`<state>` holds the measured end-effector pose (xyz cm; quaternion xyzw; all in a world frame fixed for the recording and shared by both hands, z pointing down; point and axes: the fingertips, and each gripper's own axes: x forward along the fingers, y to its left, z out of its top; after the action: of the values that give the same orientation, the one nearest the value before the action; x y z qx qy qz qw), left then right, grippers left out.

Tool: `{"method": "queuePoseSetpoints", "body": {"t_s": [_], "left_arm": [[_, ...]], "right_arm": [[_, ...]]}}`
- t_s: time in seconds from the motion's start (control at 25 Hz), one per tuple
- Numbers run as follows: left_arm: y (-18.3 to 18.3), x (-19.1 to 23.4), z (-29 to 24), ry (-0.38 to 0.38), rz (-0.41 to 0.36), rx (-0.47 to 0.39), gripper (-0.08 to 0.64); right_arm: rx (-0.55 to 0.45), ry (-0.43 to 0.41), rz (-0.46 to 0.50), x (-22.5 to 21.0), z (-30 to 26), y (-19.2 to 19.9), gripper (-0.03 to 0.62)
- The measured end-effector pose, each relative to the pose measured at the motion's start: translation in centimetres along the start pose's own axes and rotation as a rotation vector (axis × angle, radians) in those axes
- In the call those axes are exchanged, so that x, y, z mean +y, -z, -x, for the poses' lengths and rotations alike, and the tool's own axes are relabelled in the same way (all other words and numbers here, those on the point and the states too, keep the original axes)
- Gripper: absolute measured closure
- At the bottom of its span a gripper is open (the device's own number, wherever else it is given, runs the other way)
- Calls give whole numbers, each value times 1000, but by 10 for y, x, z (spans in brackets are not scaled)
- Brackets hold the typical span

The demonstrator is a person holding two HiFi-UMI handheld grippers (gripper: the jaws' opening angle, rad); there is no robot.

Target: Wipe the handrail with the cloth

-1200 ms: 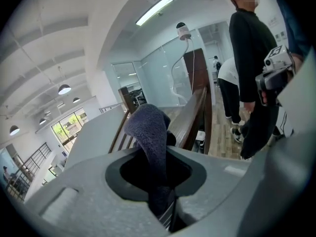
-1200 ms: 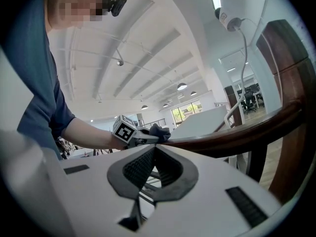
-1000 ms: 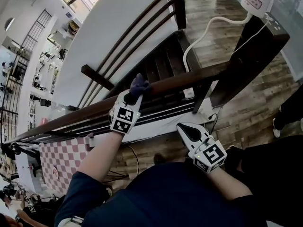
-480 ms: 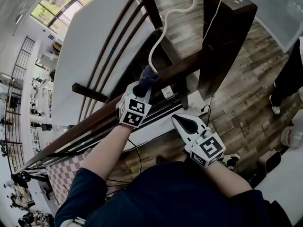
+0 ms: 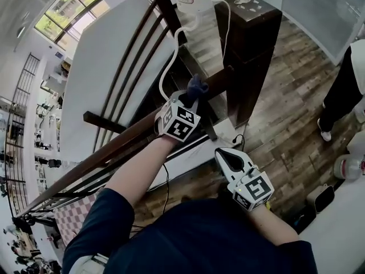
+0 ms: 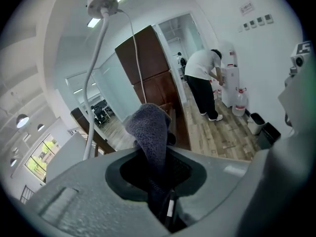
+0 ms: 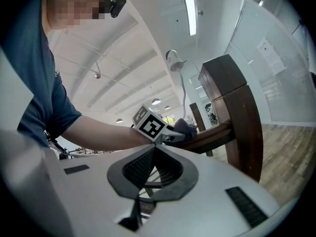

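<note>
Left arm reaches forward, left gripper [image 5: 191,100] jaws clamped on the cloth [image 5: 197,85]; right gripper [image 5: 224,155] hangs near the body, jaws together.

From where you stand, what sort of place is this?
Probably an upper landing in an office or lab building: a dark wooden handrail runs to a square post, glass partitions line the plank floor, and a person stands at a water dispenser.

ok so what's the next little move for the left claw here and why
Probably slide the left claw the last short stretch along the handrail up to the dark post. It is shut on the cloth, which sits on the rail's top close to the post, with a bit of rail between them. The right claw hangs shut and empty, off the rail.
</note>
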<state>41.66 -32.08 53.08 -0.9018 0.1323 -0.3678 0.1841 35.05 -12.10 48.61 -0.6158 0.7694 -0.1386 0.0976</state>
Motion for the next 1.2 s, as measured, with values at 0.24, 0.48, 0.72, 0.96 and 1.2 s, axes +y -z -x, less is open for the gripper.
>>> {"method": "queuePoseSetpoints", "body": {"t_s": [0.24,0.48,0.72,0.96,1.2], "left_arm": [[-22,-10,-13,-15,-27,1,495],[5,-2,11,-34,-17,13,495],[86,33,74,-109,88,55,495],[193,79,159,-216,197,115,495],[294,112,242,-310,287,162,495]], "right_arm": [[2,36,-15,-21,25,1,581],[43,-34,-14,4,15,15,581],[95,-134,19,61,-11,30,581],[151,-239,54,144,-43,49,581],[176,-297,91,211,-72,61,581]]}}
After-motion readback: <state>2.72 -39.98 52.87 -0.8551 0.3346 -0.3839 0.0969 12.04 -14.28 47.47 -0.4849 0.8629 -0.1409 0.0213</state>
